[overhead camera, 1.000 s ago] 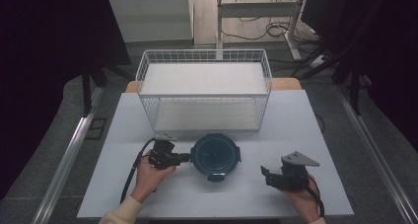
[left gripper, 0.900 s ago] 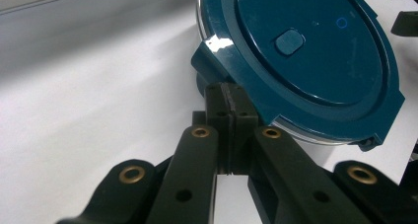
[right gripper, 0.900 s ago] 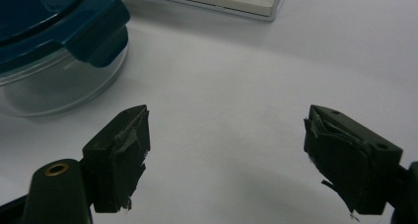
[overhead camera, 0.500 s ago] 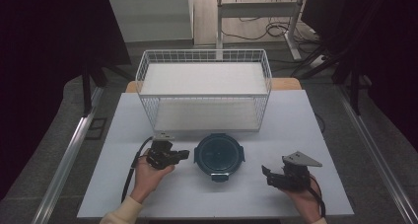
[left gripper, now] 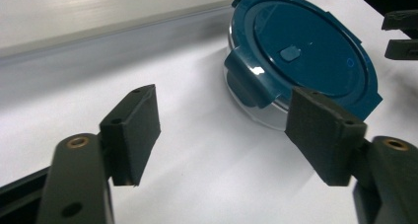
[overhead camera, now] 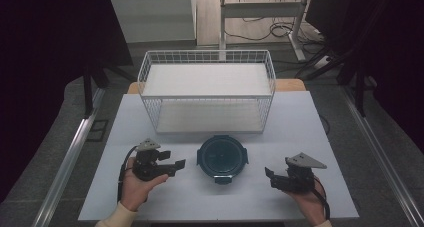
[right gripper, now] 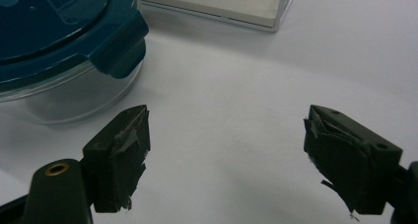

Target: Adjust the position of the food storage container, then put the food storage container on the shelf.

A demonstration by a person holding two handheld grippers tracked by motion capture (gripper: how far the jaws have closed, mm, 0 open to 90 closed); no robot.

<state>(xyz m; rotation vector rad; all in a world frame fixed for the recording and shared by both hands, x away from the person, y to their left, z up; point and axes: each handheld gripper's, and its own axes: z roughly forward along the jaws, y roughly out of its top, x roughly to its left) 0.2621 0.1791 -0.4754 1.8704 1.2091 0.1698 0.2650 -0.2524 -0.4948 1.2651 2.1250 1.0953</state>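
A round glass container with a dark teal clip-on lid [overhead camera: 222,157] [left gripper: 305,56] [right gripper: 54,31] stands on the white table [overhead camera: 300,122], just in front of the wire basket. My left gripper [overhead camera: 178,165] [left gripper: 222,130] sits a short way to its left, pointing at it. Its jaws have just been opening and stand open with nothing between them. My right gripper [overhead camera: 269,177] [right gripper: 226,155] rests to the right of the container, also aimed at it. It is open over bare table, and the container's clip flap lies beyond its left jaw.
A white wire basket [overhead camera: 207,97] [right gripper: 222,2] with a pale floor stands behind the container at the table's middle back. The right gripper's jaw tips [left gripper: 401,34] show past the container in the left gripper view. Dark floor and rails flank the table.
The left gripper has drawn back a little to the left, away from the container, and its jaws have gone from shut to open. The right gripper and the container have stayed put.
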